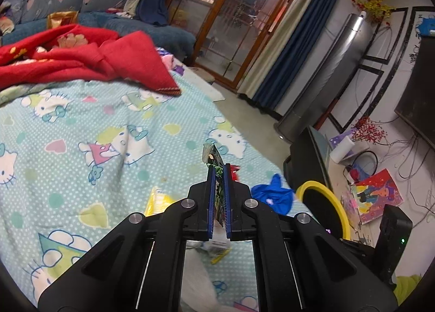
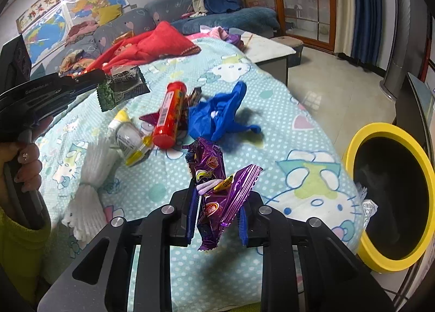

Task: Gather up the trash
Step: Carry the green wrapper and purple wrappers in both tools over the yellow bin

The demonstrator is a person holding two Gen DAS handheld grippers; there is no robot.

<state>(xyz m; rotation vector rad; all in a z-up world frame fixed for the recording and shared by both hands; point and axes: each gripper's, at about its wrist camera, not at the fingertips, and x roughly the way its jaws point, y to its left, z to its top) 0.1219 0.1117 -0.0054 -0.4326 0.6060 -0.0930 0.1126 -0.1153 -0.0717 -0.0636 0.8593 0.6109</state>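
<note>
In the left wrist view my left gripper (image 1: pixel 219 169) is shut on a green and black snack wrapper (image 1: pixel 213 154), seen edge-on between the blue pads and lifted off the bed. The right wrist view shows that same wrapper (image 2: pixel 122 89) hanging from the left gripper (image 2: pixel 102 79) at the left. My right gripper (image 2: pixel 220 197) is shut on a crumpled purple wrapper (image 2: pixel 209 159), held above the bedsheet. A black bin with a yellow rim (image 2: pixel 353 146) stands on the floor beside the bed, to the right; its rim (image 1: pixel 312 185) also shows in the left wrist view.
On the cartoon-cat bedsheet (image 2: pixel 299 121) lie a red tube (image 2: pixel 168 116), a blue glove (image 2: pixel 217 113), a clear and yellow wrapper (image 2: pixel 127 135) and a white foam net (image 2: pixel 89 176). A red blanket (image 1: pixel 81 53) lies further back. A hand (image 2: pixel 27 165) grips the left tool.
</note>
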